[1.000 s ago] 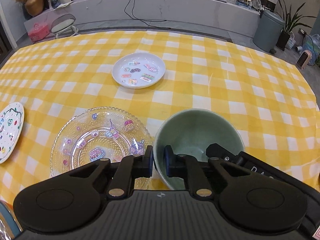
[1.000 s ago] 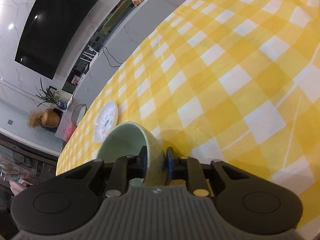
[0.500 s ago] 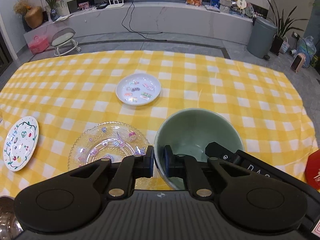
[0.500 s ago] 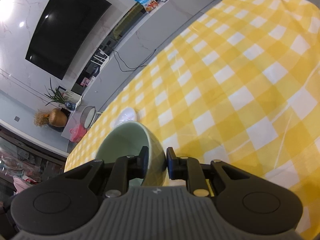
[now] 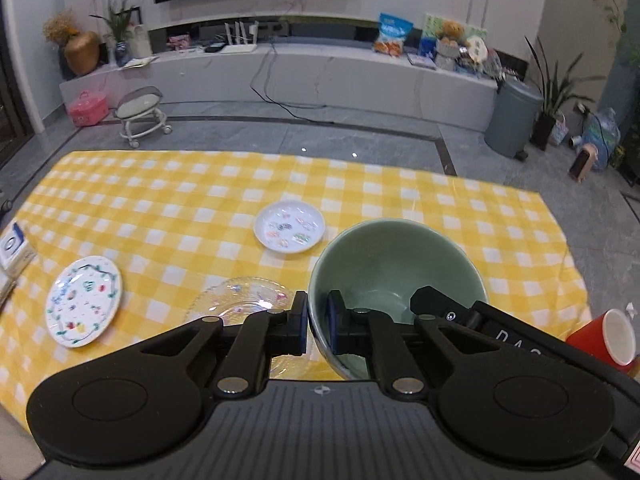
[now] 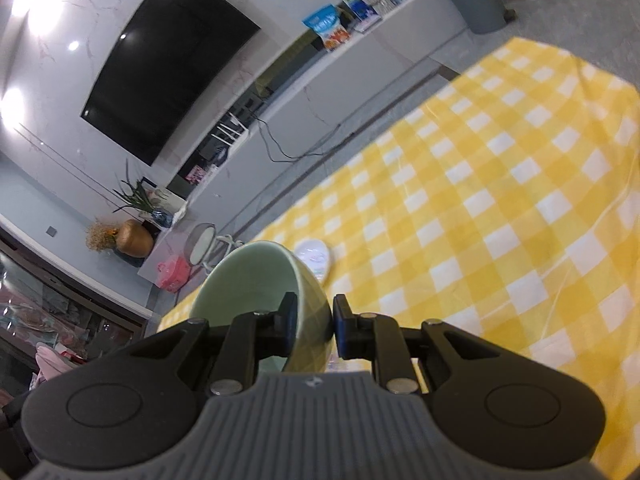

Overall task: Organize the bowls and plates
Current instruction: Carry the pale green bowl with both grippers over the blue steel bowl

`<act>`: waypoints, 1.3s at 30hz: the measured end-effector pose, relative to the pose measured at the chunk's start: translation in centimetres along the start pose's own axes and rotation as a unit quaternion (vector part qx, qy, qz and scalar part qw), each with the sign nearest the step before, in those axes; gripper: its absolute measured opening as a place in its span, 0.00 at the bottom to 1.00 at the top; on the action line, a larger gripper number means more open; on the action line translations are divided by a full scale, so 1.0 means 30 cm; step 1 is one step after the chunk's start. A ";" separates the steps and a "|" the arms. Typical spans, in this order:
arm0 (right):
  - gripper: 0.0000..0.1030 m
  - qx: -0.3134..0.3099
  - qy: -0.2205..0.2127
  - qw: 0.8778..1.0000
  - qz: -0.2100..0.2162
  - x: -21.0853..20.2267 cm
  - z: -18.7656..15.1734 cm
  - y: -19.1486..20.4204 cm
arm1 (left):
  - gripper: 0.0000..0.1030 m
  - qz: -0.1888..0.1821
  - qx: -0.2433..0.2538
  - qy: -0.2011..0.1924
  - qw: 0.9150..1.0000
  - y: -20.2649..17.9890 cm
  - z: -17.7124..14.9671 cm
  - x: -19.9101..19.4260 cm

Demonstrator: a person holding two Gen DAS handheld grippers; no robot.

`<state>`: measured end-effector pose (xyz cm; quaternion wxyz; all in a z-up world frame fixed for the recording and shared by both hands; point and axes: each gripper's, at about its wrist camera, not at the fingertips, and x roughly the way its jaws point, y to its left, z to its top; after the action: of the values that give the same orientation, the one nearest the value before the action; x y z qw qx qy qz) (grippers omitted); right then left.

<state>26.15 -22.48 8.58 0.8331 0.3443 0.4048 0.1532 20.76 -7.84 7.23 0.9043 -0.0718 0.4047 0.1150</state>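
Both grippers hold one green bowl [image 5: 394,264] above the yellow checked table [image 5: 440,216]. My left gripper [image 5: 317,322] is shut on its near left rim. My right gripper [image 6: 314,326] is shut on its right rim, and its black body [image 5: 472,316] reaches into the left wrist view. The bowl also shows in the right wrist view [image 6: 248,276]. Below lie a clear glass plate [image 5: 240,296], a small white plate with stickers [image 5: 290,226], also seen in the right wrist view [image 6: 314,258], and a white floral plate [image 5: 82,300] at the left.
A red cup [image 5: 608,338] lies at the right table edge. A white box [image 5: 14,244] sits at the left edge. Beyond the table are the floor, a stool [image 5: 142,114], a grey bin [image 5: 514,118] and a TV bench [image 5: 320,76].
Both grippers have lifted the green bowl well above the table. The plates and cloth look smaller and farther below, and more of the room shows.
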 end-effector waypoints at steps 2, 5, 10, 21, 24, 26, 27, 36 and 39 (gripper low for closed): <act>0.17 -0.004 -0.001 1.000 0.005 -0.032 -0.008 0.037 | 0.10 0.003 -0.001 -0.004 1.000 0.019 0.004 -0.044; 0.17 0.002 -0.004 1.000 0.010 -0.092 -0.032 0.084 | 0.10 0.000 0.007 -0.021 1.000 0.044 -0.002 -0.113; 0.17 -0.006 -0.009 1.000 0.012 -0.200 -0.094 0.164 | 0.10 -0.006 0.002 -0.034 0.999 0.095 -0.039 -0.225; 0.17 -0.059 -0.027 0.997 0.048 -0.390 -0.255 0.346 | 0.10 -0.010 -0.035 -0.108 0.993 0.272 -0.129 -0.454; 0.17 -0.079 -0.023 0.996 0.045 -0.398 -0.309 0.407 | 0.10 -0.011 -0.059 -0.107 0.992 0.352 -0.150 -0.467; 0.17 -0.093 -0.011 0.995 0.047 -0.379 -0.348 0.437 | 0.10 -0.005 -0.068 -0.102 0.992 0.404 -0.168 -0.459; 0.17 -0.095 -0.002 0.994 0.045 -0.364 -0.369 0.445 | 0.10 -0.002 -0.071 -0.097 0.993 0.426 -0.176 -0.449; 0.18 -0.138 0.074 0.988 -0.009 -0.141 -0.534 0.491 | 0.11 -0.016 -0.100 -0.017 0.995 0.645 -0.264 -0.249; 0.21 -0.140 0.094 0.985 -0.022 -0.071 -0.568 0.464 | 0.11 -0.021 -0.088 0.003 0.996 0.670 -0.299 -0.192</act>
<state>11.86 -6.00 12.10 0.8344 0.1993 0.4634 0.2222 5.28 8.65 4.85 0.8953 -0.1601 0.3944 0.1314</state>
